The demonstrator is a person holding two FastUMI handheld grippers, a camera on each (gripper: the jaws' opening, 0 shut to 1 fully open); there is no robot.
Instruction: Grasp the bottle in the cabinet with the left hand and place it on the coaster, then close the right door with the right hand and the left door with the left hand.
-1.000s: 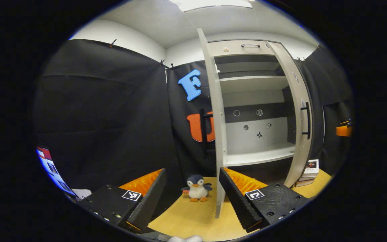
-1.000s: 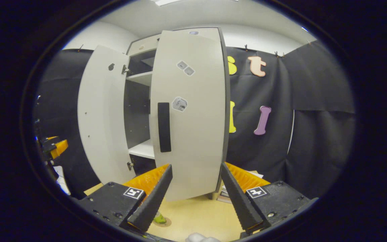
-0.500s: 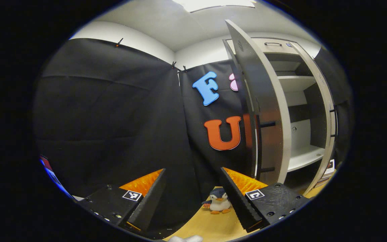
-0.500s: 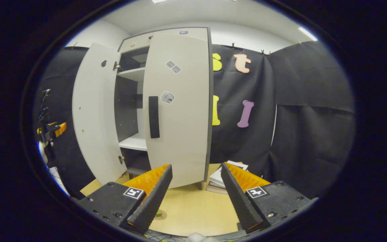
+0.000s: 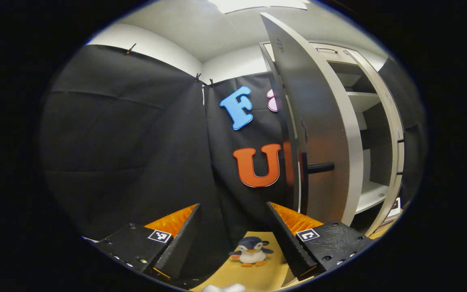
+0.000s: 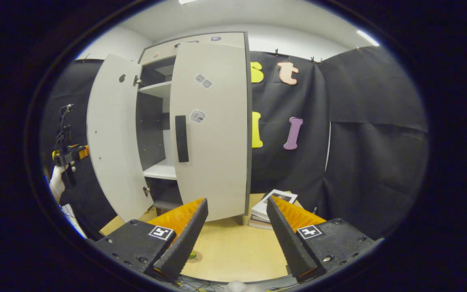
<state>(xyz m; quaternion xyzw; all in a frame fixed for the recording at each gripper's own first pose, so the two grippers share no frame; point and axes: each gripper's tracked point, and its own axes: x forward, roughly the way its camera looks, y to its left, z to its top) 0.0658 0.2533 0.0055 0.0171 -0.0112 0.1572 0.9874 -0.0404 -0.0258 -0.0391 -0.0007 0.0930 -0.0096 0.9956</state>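
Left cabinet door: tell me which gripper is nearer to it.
Left. The left gripper sits beside the left door's outer face, near its handle. The right gripper faces the right door, farther off.

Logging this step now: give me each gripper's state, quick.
Left gripper: open, holding nothing, facing the outer side of the tall white cabinet's left door.
Right gripper: open, holding nothing, facing the right door.
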